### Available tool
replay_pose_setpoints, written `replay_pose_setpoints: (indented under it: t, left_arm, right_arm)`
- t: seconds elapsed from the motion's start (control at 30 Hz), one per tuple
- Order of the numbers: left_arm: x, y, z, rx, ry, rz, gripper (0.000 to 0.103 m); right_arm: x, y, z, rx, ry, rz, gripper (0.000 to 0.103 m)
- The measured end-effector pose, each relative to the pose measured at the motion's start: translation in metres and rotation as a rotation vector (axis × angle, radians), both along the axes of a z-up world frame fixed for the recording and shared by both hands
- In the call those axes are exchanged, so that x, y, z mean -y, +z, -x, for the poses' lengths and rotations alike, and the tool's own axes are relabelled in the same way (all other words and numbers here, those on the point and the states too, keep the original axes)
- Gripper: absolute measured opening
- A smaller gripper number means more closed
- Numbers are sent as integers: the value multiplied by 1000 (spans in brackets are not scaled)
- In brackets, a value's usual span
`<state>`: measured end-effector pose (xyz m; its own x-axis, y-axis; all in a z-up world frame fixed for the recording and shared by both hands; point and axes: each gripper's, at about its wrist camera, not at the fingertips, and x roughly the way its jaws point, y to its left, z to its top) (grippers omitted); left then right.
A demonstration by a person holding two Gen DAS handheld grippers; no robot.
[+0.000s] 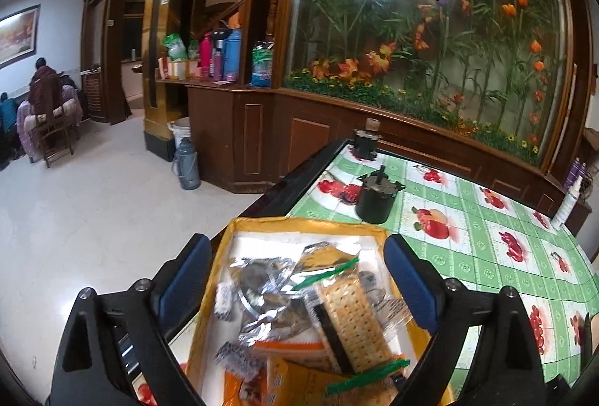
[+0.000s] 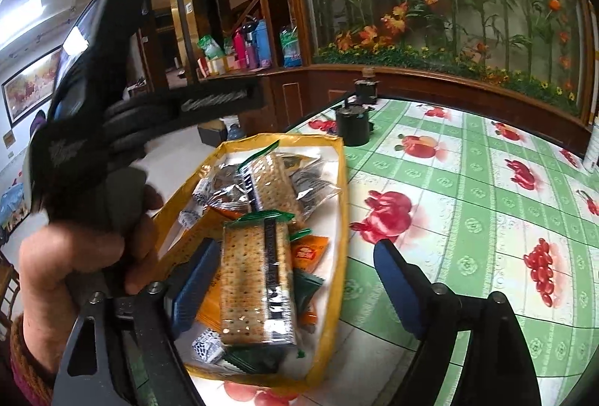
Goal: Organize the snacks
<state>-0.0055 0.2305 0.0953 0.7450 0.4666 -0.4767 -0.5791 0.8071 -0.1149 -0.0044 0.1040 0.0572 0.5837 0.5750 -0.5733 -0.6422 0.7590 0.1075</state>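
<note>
A yellow-rimmed tray (image 1: 307, 224) (image 2: 338, 218) with a white floor sits at the table's left edge. Heaped in it are clear-wrapped cracker packs (image 1: 355, 323) (image 2: 254, 286), silver foil packets (image 1: 269, 286) and orange packets (image 2: 309, 252). My left gripper (image 1: 295, 250) is open above the tray, its blue pads wider apart than the tray and touching nothing. My right gripper (image 2: 295, 248) is also open over the tray's near end. A cracker pack lies between its fingers, unpressed. A hand (image 2: 75, 256) holding the left tool fills the left of the right wrist view.
Two black cylindrical motors (image 1: 374, 200) (image 1: 365, 140) stand on the green fruit-print tablecloth (image 1: 486, 218) beyond the tray. A white bottle (image 1: 567, 203) is at the far right edge. The table's dark edge (image 1: 284, 188) drops to floor on the left. A wooden cabinet with flowers backs the table.
</note>
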Motion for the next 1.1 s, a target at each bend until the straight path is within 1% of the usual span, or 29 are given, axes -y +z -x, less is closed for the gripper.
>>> replay_pose_setpoints:
  t: [0.13,0.37,0.5,0.67,0.7,0.8,0.93,1.0,1.07,1.1]
  left_arm:
    - [6,-1,12,0,33,-24,96]
    - [21,-2,28,2,51,-63,100]
    - [30,-4,35,-16,41,-76,100]
    - [41,-4,46,-33,39,-98,101]
    - [44,-4,48,-40,42,-97,103]
    - [48,-4,56,-60,37,-81,103]
    - [53,0,66,-92,60,-82,103]
    - [56,-1,68,-134,32,-66,103]
    - [56,-4,73,-137,-8,-40,103]
    - [57,-6,76,-133,-4,-35,103]
  right_arm:
    - [10,3,-3,-10,-21,-16,89]
    - [23,6,1,2,-42,-23,89]
    - [28,9,6,29,-53,-15,92]
    - [33,11,13,47,-55,-10,92]
    - [34,12,14,52,-57,-11,92]
    - [39,15,20,74,-64,-11,93]
    - [50,19,24,86,-80,-19,94]
    - [54,20,24,80,-84,-23,94]
    - [60,20,26,70,-92,-24,94]
    - [62,19,27,64,-95,-22,94]
